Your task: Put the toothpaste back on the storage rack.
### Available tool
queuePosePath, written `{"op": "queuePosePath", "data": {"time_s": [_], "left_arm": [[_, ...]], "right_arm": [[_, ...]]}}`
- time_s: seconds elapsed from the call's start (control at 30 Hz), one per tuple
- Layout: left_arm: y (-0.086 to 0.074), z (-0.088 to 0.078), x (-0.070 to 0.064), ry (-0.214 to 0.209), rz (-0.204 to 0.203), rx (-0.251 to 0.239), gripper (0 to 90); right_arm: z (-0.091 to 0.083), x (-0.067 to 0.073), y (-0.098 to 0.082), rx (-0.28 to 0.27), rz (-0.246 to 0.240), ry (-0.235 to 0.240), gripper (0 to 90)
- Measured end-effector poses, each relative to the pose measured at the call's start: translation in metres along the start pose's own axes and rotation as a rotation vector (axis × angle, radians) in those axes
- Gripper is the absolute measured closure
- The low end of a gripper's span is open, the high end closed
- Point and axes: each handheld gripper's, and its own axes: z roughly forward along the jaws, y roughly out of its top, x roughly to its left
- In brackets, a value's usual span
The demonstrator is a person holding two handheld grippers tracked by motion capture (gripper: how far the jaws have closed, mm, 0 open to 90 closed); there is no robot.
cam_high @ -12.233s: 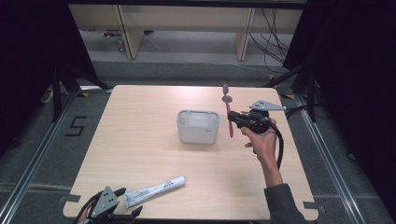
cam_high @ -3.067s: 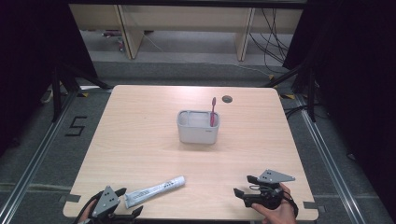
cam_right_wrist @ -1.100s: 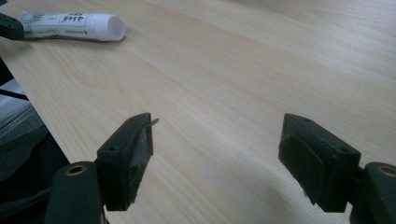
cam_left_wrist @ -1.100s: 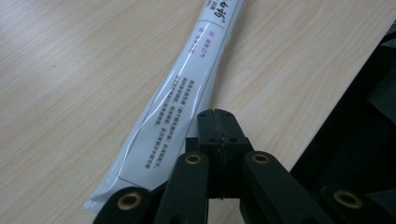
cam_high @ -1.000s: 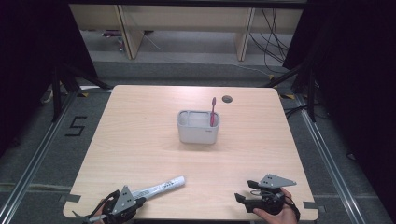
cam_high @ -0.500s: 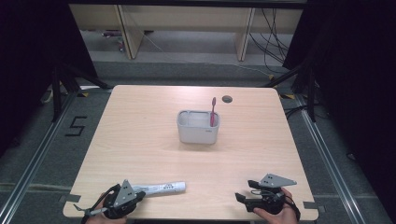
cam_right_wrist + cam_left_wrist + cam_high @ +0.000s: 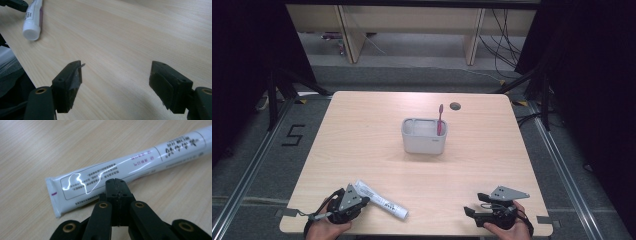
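Where the left hand-held gripper (image 7: 115, 183) overlaps, the tube (image 7: 130, 170) is hidden.

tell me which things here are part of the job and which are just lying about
Part of the job: toothpaste tube; left gripper, shut, empty, tips at the tube; grey holder; toothbrush standing in it.
Lying about: right gripper, open, empty; table's round hole.

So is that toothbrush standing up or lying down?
Standing: the toothbrush rises upright from the right end of the grey holder, head on top.
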Motion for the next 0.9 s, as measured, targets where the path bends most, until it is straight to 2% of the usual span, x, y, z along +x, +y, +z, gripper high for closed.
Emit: {"op": "queuePosePath", "data": {"time_s": [0.03, 0.13, 0.17, 0.2, 0.23, 0.33, 0.4, 0.43, 0.53, 0.57, 0.7, 0.8, 0.9], "left_arm": [[0.001, 0.000, 0.002, -0.001, 0.026, 0.013, 89.6], [0.005, 0.006, 0.003, -0.016, 0.021, 0.008, 89.6], [0.007, 0.006, 0.003, -0.019, 0.021, 0.015, 89.6], [0.008, 0.008, 0.004, -0.020, 0.024, 0.013, 89.6], [0.009, 0.009, 0.004, -0.026, 0.031, 0.012, 89.6], [0.013, 0.013, 0.004, -0.019, 0.031, 0.006, 89.6], [0.015, 0.015, 0.005, -0.024, 0.034, 0.007, 89.6], [0.017, 0.016, 0.005, -0.023, 0.023, 0.003, 89.6], [0.022, 0.019, 0.007, -0.032, 0.044, 0.001, 89.6], [0.024, 0.020, 0.006, -0.032, 0.037, -0.002, 89.6], [0.030, 0.024, 0.007, -0.045, 0.060, 0.016, 89.6], [0.033, 0.028, 0.005, -0.049, 0.050, 0.006, 89.6], [0.037, 0.030, 0.004, -0.060, 0.071, 0.014, 89.5]], "right_arm": [[0.000, 0.000, 0.000, 0.001, -0.001, 0.002, 27.1], [0.001, 0.000, 0.000, -0.005, 0.000, 0.009, 27.1], [0.001, 0.001, 0.000, 0.001, 0.023, 0.011, 27.1], [0.000, 0.000, 0.000, -0.003, 0.010, 0.006, 27.1], [0.000, 0.002, 0.000, 0.001, 0.031, 0.013, 27.1], [0.000, 0.001, 0.000, -0.004, 0.020, 0.004, 27.1], [0.000, 0.001, 0.000, 0.000, 0.034, 0.008, 27.1], [0.000, 0.002, 0.000, 0.004, 0.038, 0.013, 27.1], [-0.001, 0.002, 0.000, 0.011, 0.040, 0.008, 27.1], [-0.001, 0.001, 0.000, 0.011, 0.039, 0.008, 27.1], [-0.001, 0.001, 0.000, 0.013, 0.039, 0.011, 27.1], [-0.001, 0.001, 0.000, 0.010, 0.037, 0.011, 27.1], [-0.001, 0.001, 0.000, 0.014, 0.039, 0.011, 27.1]]}}
